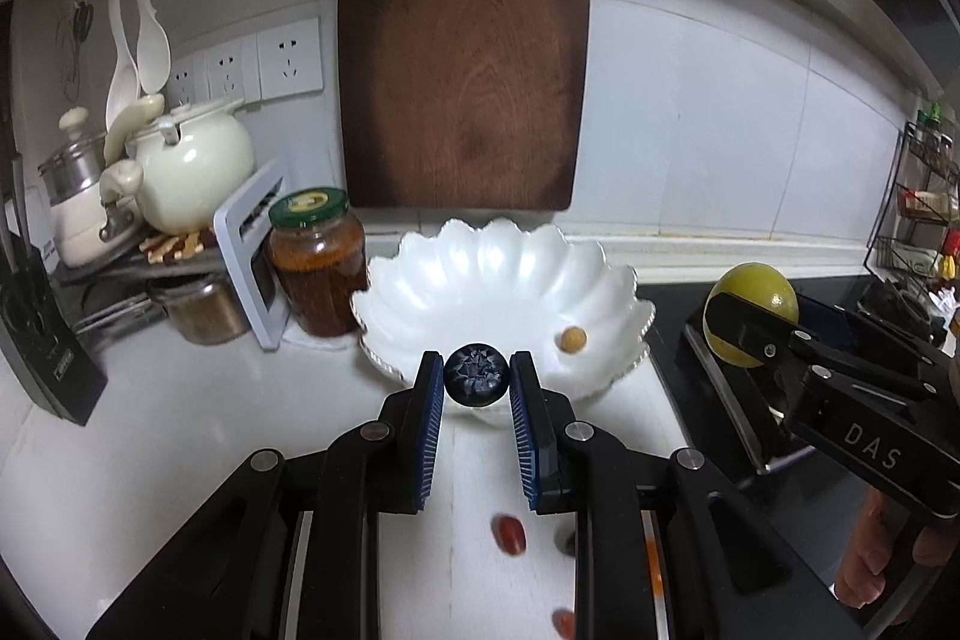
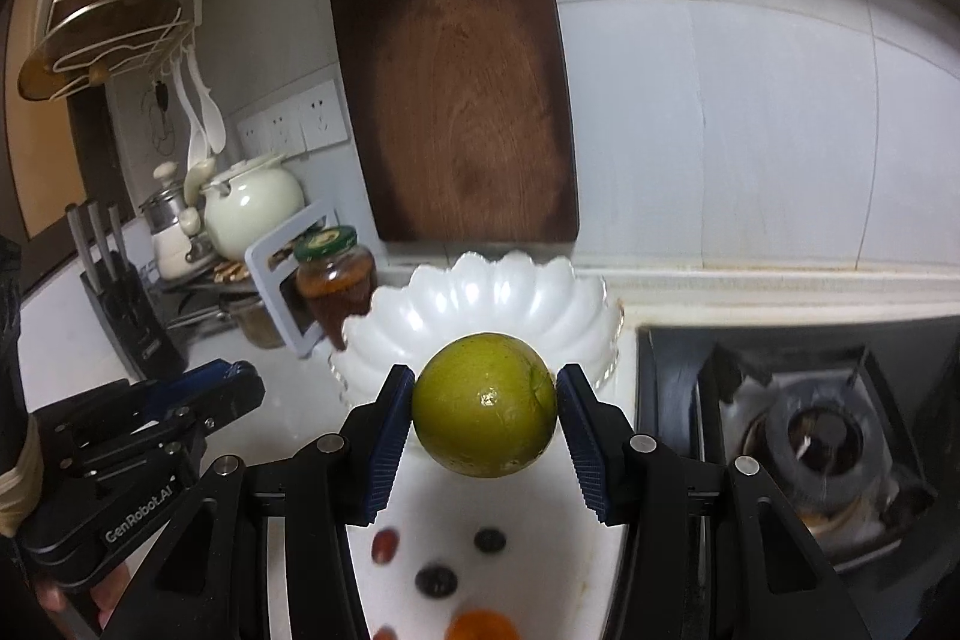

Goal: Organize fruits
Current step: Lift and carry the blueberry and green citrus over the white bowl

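A dark blueberry (image 1: 477,375) is pinched between the pads of the left tongs (image 1: 477,388), in the middle of the left wrist view. It is held in the air just in front of the white scalloped bowl (image 1: 420,280). One small tan fruit (image 1: 573,339) already lies inside the bowl, at its right side.

A green citrus fruit (image 2: 485,405) is squeezed by the right tongs (image 2: 486,415), in the middle of the right wrist view, also in front of the bowl.

More fruit is left on the white desk (image 1: 180,430) at the bottom of the frames: a red grape (image 1: 509,535), two more blueberries (image 2: 489,540) and something orange (image 2: 483,625).

The step in hand looks like carrying: both fruits are lifted and are being brought to the bowl. Next, each fruit should be moved over the bowl's rim, brought low, and let go softly so nothing rolls out. The big green one may need more room.
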### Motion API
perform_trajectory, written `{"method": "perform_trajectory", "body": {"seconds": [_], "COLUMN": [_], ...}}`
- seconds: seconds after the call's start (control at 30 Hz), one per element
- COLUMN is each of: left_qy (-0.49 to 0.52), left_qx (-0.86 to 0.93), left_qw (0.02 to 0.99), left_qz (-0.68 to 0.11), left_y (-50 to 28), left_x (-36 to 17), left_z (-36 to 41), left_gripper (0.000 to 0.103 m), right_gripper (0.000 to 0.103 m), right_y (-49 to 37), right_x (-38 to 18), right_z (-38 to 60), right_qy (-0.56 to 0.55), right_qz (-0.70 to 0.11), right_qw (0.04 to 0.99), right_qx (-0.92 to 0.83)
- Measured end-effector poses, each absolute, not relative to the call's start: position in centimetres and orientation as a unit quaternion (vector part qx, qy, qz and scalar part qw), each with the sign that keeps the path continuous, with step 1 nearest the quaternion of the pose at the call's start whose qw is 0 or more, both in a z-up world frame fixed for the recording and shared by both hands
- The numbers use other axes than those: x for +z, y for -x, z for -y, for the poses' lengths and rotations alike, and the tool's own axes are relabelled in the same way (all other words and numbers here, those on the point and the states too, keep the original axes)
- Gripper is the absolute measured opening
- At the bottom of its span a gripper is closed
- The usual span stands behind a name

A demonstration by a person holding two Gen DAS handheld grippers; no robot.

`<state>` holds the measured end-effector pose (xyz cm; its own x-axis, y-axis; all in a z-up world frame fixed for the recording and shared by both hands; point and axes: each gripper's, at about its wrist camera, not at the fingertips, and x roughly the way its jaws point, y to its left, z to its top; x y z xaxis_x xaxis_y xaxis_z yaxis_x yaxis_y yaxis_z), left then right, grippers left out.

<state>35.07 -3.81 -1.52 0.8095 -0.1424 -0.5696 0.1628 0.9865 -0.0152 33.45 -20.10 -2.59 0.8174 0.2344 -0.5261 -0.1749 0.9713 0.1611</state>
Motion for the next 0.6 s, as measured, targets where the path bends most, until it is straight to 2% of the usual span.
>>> {"method": "perform_trajectory", "body": {"seconds": [0.4, 0.6], "left_qy": [-0.03, -0.032], "left_qx": [-0.076, -0.079], "left_qw": [0.956, 0.954], "left_qz": [-0.283, -0.288], "left_y": [-39.7, -42.8], "left_x": [-0.4, -0.5], "left_z": [4.3, 4.4], "left_gripper": [0.023, 0.023], "right_gripper": [0.05, 0.05], "right_y": [-37.9, -40.8], "right_x": [-1.0, -1.1], "right_z": [19.2, 19.1], "right_qy": [-0.035, -0.038], "right_qz": [-0.259, -0.272], "right_qw": [0.96, 0.957], "right_qx": [0.098, 0.097]}}
